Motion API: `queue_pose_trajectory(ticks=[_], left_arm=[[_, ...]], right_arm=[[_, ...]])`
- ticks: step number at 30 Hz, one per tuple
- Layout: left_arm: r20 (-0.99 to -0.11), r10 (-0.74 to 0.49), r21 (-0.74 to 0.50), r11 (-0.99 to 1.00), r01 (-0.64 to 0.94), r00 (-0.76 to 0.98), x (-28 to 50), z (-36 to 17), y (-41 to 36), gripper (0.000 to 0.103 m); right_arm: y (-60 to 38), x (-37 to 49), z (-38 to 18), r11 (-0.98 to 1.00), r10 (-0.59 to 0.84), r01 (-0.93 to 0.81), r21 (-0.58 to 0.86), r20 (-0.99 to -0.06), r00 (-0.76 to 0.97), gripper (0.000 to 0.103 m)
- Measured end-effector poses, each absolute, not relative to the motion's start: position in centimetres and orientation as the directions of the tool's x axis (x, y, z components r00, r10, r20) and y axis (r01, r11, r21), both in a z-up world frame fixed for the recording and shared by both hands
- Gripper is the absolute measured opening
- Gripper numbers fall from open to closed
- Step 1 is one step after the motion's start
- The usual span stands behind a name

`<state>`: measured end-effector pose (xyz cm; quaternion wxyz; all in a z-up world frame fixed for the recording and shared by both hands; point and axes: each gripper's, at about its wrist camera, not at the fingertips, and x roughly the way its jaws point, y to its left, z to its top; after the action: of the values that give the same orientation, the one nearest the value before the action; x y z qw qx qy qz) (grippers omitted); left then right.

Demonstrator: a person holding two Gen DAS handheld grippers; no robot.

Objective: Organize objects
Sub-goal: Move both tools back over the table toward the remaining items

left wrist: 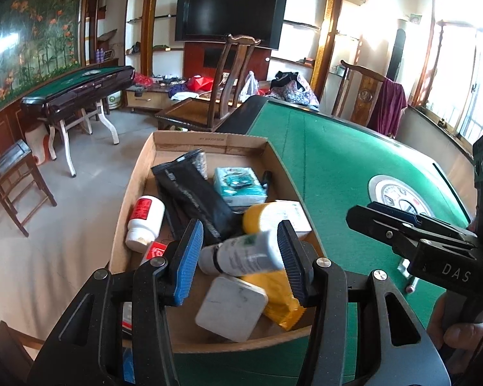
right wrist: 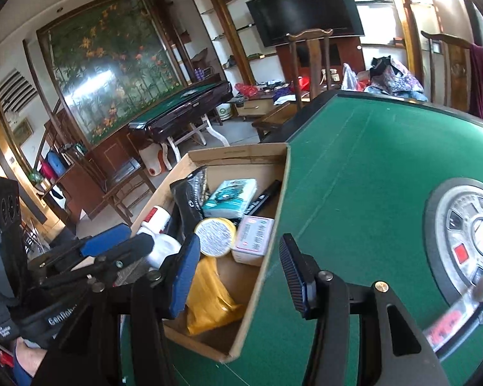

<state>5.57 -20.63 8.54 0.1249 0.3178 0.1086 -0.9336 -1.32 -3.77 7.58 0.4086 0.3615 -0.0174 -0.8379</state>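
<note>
Two tools are hovering over a cardboard box (left wrist: 209, 143) that is sitting on the green counter (left wrist: 338, 160), and neither is gripping anything. The left tool (left wrist: 238, 260) is hanging just above the near end of the box with its blue pads (left wrist: 188, 257) parted about halfway; a white-and-green bottle (left wrist: 241, 255) is lying loose in the box below and between them, tilted, with no pad pressing on it as far as the left wrist view shows. The right tool (right wrist: 238, 273) is also standing partly open and empty, straddling the box's right wall, one finger over the box and the other over bare felt.

Everything to be sorted appears to be lying inside the box already: beyond the left tool are a black pouch (left wrist: 193, 199), a teal tissue pack (left wrist: 240, 186), a white bottle with a red label (left wrist: 145, 222), a yellow-lidded jar (right wrist: 215, 236) and a small white carton (right wrist: 252, 239); right beneath it are a white square pad (left wrist: 230, 310) and a yellow packet (right wrist: 209, 299). The felt ahead of the right tool is bare apart from the round centre dial (right wrist: 467, 244).

The step in hand looks like the close of a placement, with the gathering nearly or wholly done. Next, I judge, both tools need lifting clear of the box without nudging its wall.
</note>
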Motion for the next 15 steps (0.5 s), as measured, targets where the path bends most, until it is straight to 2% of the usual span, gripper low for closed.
queue_pose_trajectory(ticks=[15], left_arm=[[-0.613,-0.081,-0.048,-0.989,0.14,-0.786,4.2,10.3,-12.3,0.048]], right_arm=[[6.0,-1.4,5.9,-0.733,-0.656,0.58,0.355,-0.595,-0.465,0.053]])
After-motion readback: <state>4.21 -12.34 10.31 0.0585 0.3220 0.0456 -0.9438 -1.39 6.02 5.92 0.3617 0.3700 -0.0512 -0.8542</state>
